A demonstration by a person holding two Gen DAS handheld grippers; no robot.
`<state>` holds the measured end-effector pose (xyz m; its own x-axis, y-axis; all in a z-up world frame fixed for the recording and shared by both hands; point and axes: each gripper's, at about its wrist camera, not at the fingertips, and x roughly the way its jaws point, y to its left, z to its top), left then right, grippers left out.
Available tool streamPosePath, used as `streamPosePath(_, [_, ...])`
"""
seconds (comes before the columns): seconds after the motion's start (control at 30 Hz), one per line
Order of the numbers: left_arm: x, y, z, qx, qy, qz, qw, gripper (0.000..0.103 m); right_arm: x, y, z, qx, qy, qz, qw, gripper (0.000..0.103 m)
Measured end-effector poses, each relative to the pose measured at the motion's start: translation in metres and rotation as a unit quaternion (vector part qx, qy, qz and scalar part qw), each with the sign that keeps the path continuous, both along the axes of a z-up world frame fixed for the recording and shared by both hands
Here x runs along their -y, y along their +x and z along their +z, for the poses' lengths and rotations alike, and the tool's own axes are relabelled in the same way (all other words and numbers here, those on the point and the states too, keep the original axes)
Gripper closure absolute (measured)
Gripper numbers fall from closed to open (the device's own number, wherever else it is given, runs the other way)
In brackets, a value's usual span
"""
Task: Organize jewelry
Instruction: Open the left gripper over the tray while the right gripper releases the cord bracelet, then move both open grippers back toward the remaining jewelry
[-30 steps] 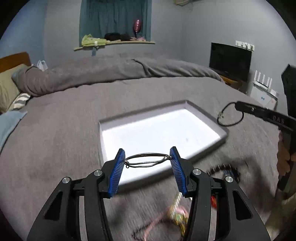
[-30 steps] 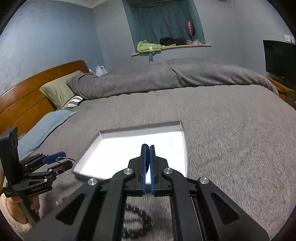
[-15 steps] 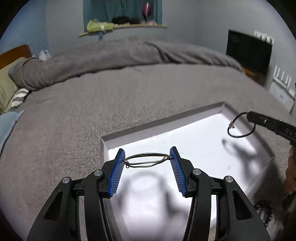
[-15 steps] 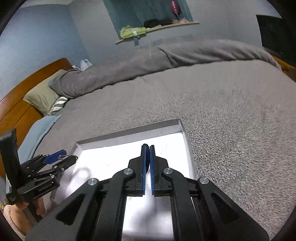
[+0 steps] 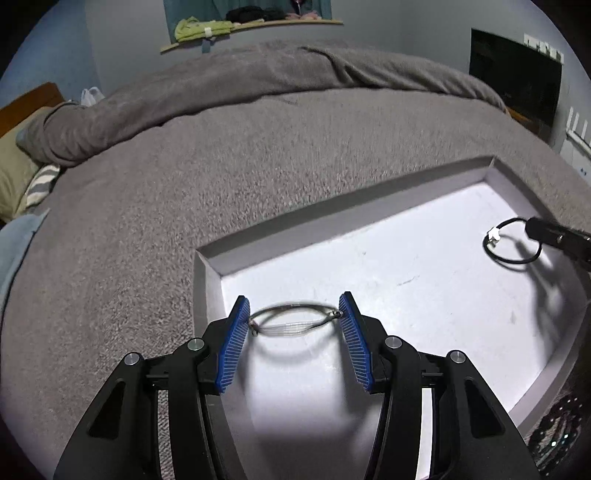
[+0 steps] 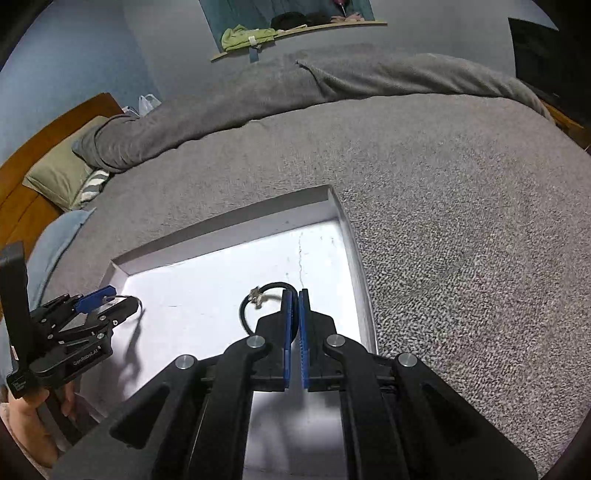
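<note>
Two pieces hang over the white tray (image 5: 369, 210) at frame centre: left tongs (image 5: 293, 325) spread, thin wire bangle (image 5: 295, 320) stretched between the pads, right tongs (image 6: 294, 314) pinching the black cord bracelet (image 6: 245, 308); next, likely, lowering and releasing both.

A wide bed (image 6: 461, 192) under a grey blanket (image 5: 229, 85) fills the room, its wooden headboard (image 6: 33, 162) and olive pillow (image 6: 62, 173) at the left. Blue-grey walls (image 6: 81, 51) rise behind, with teal curtains (image 6: 236, 14) above a cluttered wooden shelf (image 6: 295, 33). A dark television (image 5: 517, 70) stands at the right.
</note>
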<state>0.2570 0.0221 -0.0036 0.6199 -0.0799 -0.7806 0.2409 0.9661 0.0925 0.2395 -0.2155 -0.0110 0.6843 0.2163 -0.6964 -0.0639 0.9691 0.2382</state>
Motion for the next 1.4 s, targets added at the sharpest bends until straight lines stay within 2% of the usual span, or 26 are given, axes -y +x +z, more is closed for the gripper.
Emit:
streamPosePath(0.2, [-0.003,0.009,-0.007,-0.028,-0.002,0.003,0.9996,0.051,0.0,-0.001,-0.001,0.005,-0.004,-0.002,1.0,0.099])
streamPosePath(0.4, [-0.003,0.007,-0.008,-0.03,-0.004,0.007,0.9995,0.051,0.002,-0.002,0.0,0.005,0.005,-0.001,1.0,0.099])
streamPosePath(0.47, [-0.003,0.006,-0.006,-0.024,-0.005,0.007,0.9997,0.046,0.003,-0.002,0.0,0.006,0.008,0.0,1.0,0.097])
streamPosePath(0.53, [-0.003,0.006,-0.004,-0.016,-0.01,0.006,0.9998,0.042,0.003,-0.002,0.001,0.007,0.011,0.0,1.0,0.089])
streamPosePath(0.6, [-0.004,0.003,0.0,-0.005,-0.017,0.006,0.9998,0.042,0.002,-0.004,0.002,0.012,0.012,0.0,1.0,0.075])
streamPosePath(0.7, [-0.006,-0.005,0.009,0.021,-0.027,0.01,0.9994,0.04,-0.001,-0.007,0.003,0.016,0.015,0.007,1.0,0.067])
streamPosePath(0.73, [-0.007,-0.01,0.014,0.033,-0.034,0.012,0.9988,0.036,-0.002,-0.009,0.005,0.019,0.016,0.01,1.0,0.065])
streamPosePath(0.83, [-0.013,-0.031,0.031,0.074,-0.062,0.019,0.9952,0.024,-0.001,-0.016,0.011,0.035,0.016,0.008,0.999,0.049])
streamPosePath(0.93, [-0.017,-0.056,0.043,0.106,-0.073,0.029,0.9913,0.018,0.001,-0.028,0.02,0.056,0.015,0.006,0.998,0.031])
streamPosePath(1.0, [-0.021,-0.074,0.046,0.126,-0.083,0.039,0.9878,0.011,0.004,-0.036,0.026,0.072,0.015,0.004,0.997,0.01])
streamPosePath(1.03, [-0.023,-0.083,0.047,0.133,-0.09,0.041,0.9862,0.01,0.004,-0.043,0.029,0.083,0.013,0.001,0.996,0.006])
streamPosePath(1.13, [-0.032,-0.105,0.051,0.148,-0.115,0.047,0.9811,0.01,0.007,-0.054,0.037,0.096,0.001,-0.01,0.995,0.005])
streamPosePath(1.3, [-0.041,-0.139,0.061,0.182,-0.134,0.05,0.9728,0.008,0.014,-0.078,0.05,0.126,0.006,-0.026,0.992,0.005])
streamPosePath(1.4, [-0.04,-0.158,0.065,0.201,-0.132,0.045,0.9696,0.008,0.015,-0.093,0.052,0.138,0.01,-0.008,0.99,0.005])
